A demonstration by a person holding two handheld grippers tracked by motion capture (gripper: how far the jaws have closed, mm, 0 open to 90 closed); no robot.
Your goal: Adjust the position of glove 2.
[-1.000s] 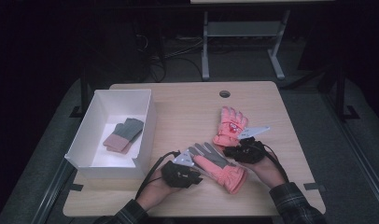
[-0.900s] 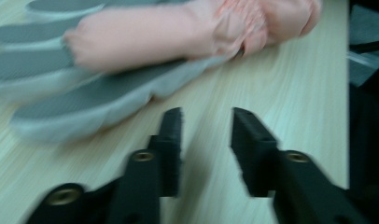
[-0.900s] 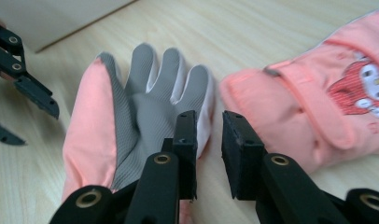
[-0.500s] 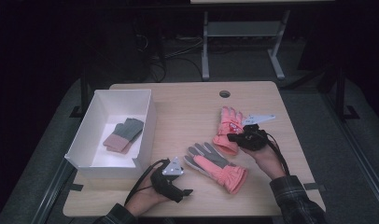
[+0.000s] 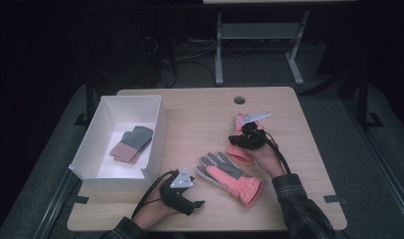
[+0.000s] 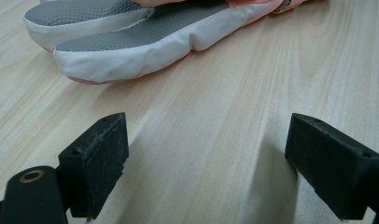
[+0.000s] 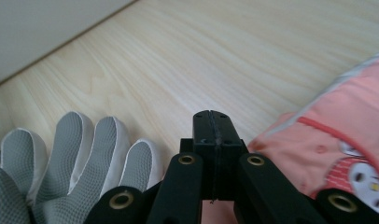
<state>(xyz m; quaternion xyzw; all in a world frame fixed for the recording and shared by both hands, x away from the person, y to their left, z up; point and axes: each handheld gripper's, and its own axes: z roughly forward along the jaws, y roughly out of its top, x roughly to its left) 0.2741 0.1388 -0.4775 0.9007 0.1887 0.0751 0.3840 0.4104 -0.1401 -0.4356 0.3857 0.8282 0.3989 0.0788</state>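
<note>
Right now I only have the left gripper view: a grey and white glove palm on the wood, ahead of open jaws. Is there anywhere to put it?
Observer: Yes, a white box stands at the left of the table, with a grey-green glove lying inside.
Operator: Where's my other gripper?
Observer: The right gripper is shut, with nothing visible between its tips. It is at a second pink glove further right.
Operator: And how does the one ahead of me lie?
Observer: That palm-up glove has its gathered pink cuff towards the table's near right.
</note>
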